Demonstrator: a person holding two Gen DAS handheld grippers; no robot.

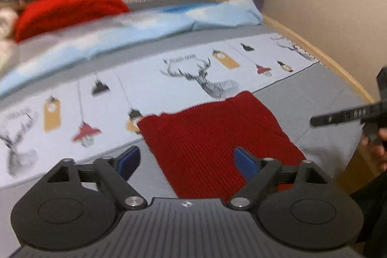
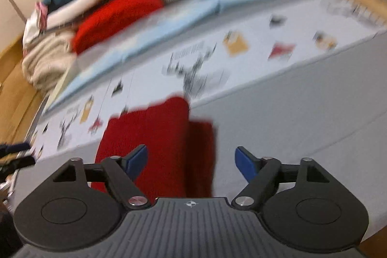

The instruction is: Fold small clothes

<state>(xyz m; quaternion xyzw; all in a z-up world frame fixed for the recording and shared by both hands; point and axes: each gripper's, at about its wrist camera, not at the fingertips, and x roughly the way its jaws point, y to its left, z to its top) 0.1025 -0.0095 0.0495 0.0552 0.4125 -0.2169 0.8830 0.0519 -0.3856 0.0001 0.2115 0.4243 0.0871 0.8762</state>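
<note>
A dark red knitted garment (image 1: 212, 144) lies folded flat on the grey and printed bed cover, its edges roughly square. My left gripper (image 1: 187, 154) hovers over its near part, open, with nothing between the blue pads (image 1: 244, 162). In the right wrist view the same garment (image 2: 154, 142) lies below and ahead, a narrower darker flap along its right side. My right gripper (image 2: 191, 151) is open above its near right edge and holds nothing. That gripper's black finger (image 1: 338, 116) also reaches in from the right edge of the left wrist view, held by a hand.
A pile of clothes topped by a bright red knit (image 1: 70, 6) sits at the back left of the bed. A light blue quilt (image 1: 150, 25) lies across the bed behind the deer-print sheet (image 1: 200, 79). The wooden bed frame (image 1: 321, 52) and a wall run along the right.
</note>
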